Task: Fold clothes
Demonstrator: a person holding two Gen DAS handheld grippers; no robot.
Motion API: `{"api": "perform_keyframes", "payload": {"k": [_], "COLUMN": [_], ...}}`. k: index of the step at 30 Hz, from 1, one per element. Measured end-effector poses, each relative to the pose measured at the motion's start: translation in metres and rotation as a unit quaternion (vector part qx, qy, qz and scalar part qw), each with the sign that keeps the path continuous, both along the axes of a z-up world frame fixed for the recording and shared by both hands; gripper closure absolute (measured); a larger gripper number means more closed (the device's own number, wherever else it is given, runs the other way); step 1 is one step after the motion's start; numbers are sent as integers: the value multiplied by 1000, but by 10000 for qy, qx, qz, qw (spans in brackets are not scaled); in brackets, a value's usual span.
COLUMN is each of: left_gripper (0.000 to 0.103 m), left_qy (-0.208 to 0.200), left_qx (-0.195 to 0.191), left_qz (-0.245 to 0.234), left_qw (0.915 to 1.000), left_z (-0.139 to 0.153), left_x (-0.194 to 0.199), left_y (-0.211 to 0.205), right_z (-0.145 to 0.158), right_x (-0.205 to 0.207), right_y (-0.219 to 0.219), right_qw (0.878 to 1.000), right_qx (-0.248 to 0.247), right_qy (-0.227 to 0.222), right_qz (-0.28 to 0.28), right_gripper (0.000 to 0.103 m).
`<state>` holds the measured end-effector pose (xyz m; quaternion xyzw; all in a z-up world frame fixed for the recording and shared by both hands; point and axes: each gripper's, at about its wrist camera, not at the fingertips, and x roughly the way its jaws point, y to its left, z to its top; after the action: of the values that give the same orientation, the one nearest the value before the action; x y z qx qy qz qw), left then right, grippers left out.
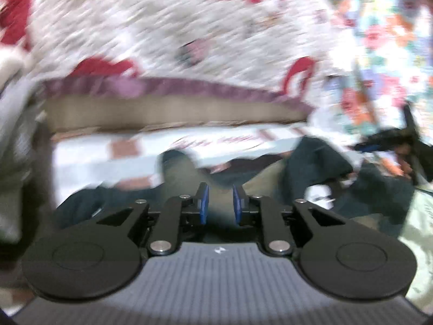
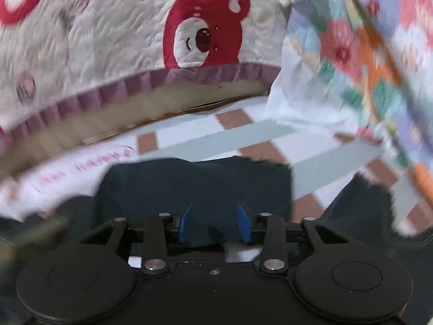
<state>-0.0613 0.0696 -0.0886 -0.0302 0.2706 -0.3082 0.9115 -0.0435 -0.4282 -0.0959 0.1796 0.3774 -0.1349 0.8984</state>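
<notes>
A dark garment lies on the checked bedsheet, its near part squared off and its other parts spread to the sides. The right tongs stand apart with dark cloth between the blue pads, not pinched. The left tongs are also apart, over rumpled dark cloth. Both views are blurred. The risk: closing on one layer only, so the fold drags crooked, or catching the bedsheet along with it.

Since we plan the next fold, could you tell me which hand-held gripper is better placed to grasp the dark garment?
Probably the right hand-held gripper: its open jaws already straddle the dark garment.
</notes>
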Motion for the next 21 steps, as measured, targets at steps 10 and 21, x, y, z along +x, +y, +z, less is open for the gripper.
{"api": "perform_keyframes", "payload": {"k": [10, 21], "left_gripper": [51, 51], "left_qy": [466, 1259], "left_qx": [870, 398], "left_qz": [-1241, -847], "left_qw": [9873, 9876], "left_z": [-32, -76], "left_x": [26, 36], "left_y": [-91, -68], "right_z": [45, -40], "right_x": [121, 156], "right_y": [13, 78], "right_qw": [9791, 9334], "right_qx": [617, -351], "right_qy": [1928, 2759], "right_qz": [179, 2267], "right_gripper": [40, 67]}}
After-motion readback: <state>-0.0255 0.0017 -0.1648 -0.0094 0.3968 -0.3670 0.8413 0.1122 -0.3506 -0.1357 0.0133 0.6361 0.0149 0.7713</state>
